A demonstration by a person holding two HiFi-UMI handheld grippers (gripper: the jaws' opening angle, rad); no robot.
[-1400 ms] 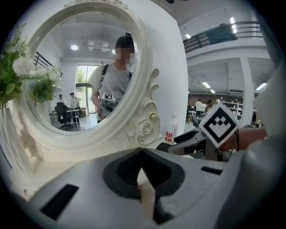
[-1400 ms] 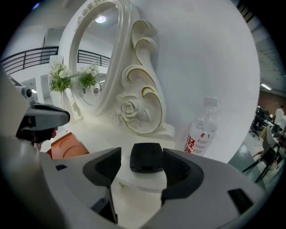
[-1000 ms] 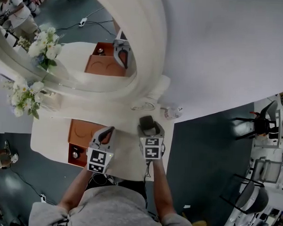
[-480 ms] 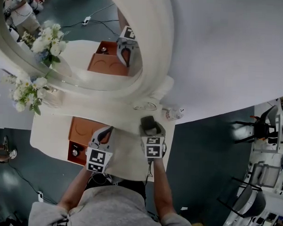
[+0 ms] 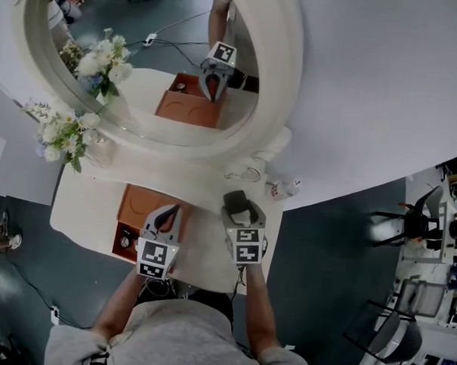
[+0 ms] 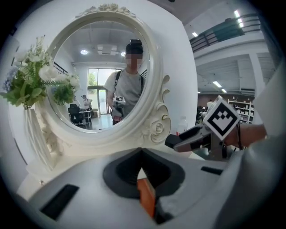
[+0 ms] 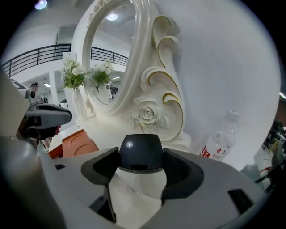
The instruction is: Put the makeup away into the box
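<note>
Right gripper view: the right gripper (image 7: 140, 165) is clamped on a dark grey makeup compact (image 7: 140, 151), jaws spread only to its width. Only the head view places the compact over the white table (image 5: 84, 209), right of the orange box (image 5: 137, 206). Left gripper view: the left gripper (image 6: 142, 155) has its jaws pressed together and empty, above the box.
</note>
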